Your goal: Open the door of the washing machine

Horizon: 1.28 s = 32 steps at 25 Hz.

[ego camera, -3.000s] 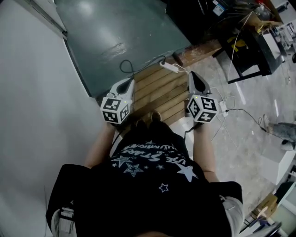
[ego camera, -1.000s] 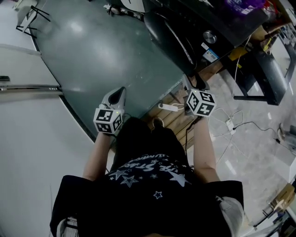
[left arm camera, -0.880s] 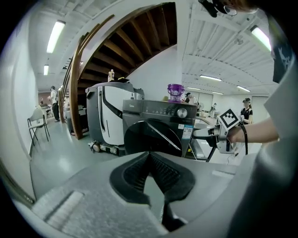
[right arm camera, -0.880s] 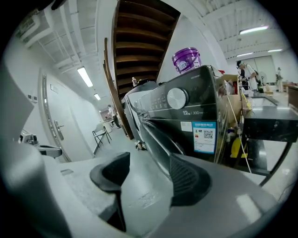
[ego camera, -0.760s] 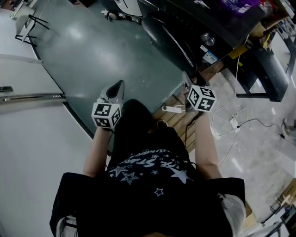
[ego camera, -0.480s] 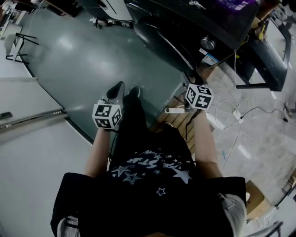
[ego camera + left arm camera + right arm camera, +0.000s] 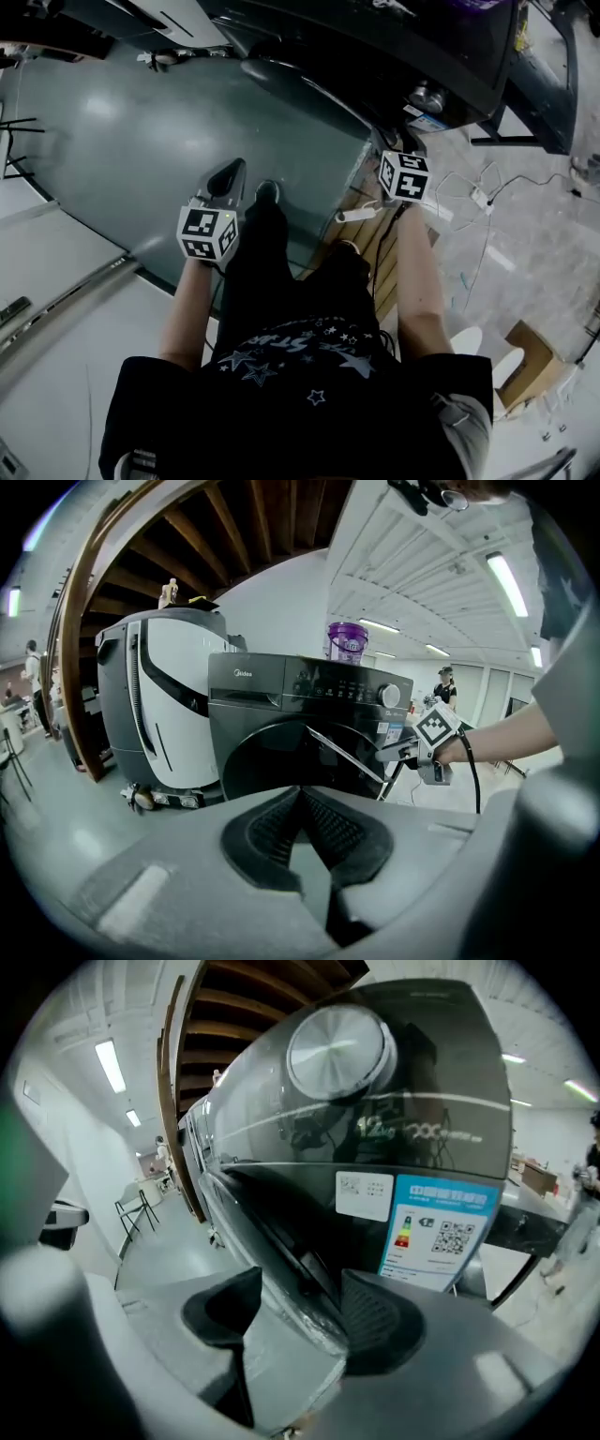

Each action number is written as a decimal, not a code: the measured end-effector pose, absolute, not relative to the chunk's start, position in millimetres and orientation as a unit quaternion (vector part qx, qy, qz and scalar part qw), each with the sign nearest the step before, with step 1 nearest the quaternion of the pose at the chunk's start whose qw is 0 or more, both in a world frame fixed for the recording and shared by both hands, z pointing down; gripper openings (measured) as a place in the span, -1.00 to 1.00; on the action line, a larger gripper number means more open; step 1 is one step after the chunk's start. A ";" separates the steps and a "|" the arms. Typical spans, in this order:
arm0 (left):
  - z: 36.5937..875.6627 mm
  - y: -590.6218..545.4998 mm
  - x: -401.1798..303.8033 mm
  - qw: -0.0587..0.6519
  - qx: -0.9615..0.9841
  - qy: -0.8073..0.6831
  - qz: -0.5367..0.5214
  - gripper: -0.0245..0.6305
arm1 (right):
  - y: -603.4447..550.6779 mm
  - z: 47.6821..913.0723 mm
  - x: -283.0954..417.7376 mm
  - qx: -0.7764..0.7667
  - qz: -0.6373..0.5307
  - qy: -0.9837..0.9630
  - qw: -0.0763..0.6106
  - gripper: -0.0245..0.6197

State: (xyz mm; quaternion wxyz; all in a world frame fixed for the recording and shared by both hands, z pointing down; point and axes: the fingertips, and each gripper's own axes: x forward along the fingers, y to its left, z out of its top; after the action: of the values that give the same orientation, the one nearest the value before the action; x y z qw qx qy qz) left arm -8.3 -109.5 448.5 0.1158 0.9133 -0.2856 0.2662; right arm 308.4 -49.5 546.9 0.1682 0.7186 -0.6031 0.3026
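Observation:
The dark front-loading washing machine (image 7: 375,47) stands ahead, its round door (image 7: 305,89) facing me and its silver knob (image 7: 336,1042) high on the panel. In the left gripper view the door (image 7: 323,752) looks slightly ajar at its right edge. My right gripper (image 7: 392,155) is at that edge. The door's rim (image 7: 302,1283) runs between its two pads (image 7: 380,1321), which close on it. My left gripper (image 7: 228,176) hangs over the grey floor, left of the door and away from it. Its pads (image 7: 328,822) meet with nothing between them.
A white appliance (image 7: 155,705) stands left of the washer. A purple container (image 7: 347,641) sits on the washer's top. A wooden pallet (image 7: 375,253), a white power strip (image 7: 354,215) and cables (image 7: 473,202) lie by my right foot. A cardboard box (image 7: 527,349) is at the right.
I have stepped up to the washer, which now fills the top of the head view. The right gripper has reached forward to the door's right edge. The left gripper stayed low.

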 end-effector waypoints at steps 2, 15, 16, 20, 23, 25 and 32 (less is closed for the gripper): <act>456.2 -124.9 -5.3 0.115 0.917 -0.270 0.269 -0.89 | -56.2 559.8 310.3 0.709 0.306 -0.606 0.190 -0.10; 484.0 -225.7 -10.3 0.110 0.935 -0.090 0.325 -0.89 | -61.7 573.2 308.1 0.748 0.342 -0.505 0.260 -0.16; 483.4 -230.4 -11.1 0.107 0.934 -0.083 0.330 -0.89 | -61.8 572.6 307.5 0.750 0.343 -0.502 0.261 -0.16; 481.9 -230.4 -9.2 0.106 0.931 -0.070 0.342 -0.89 | -54.4 572.4 296.5 0.753 0.348 -0.497 0.255 -0.16; 484.5 -216.0 -1.6 0.099 0.928 -0.051 0.355 -0.89 | -45.2 573.0 281.8 0.759 0.353 -0.491 0.243 -0.16; 484.9 -202.6 6.3 0.093 0.926 -0.036 0.364 -0.89 | -37.3 573.4 272.2 0.764 0.355 -0.485 0.234 -0.16; 486.9 -167.7 31.9 0.082 0.921 0.000 0.380 -0.89 | -20.4 570.5 235.1 0.776 0.354 -0.477 0.212 -0.21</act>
State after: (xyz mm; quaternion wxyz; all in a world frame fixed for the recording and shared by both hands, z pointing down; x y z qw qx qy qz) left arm 31.9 -167.7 486.9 0.0816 0.9215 -0.0005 0.3797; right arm 235.1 -20.4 570.5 0.2117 0.7759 -0.4775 0.3539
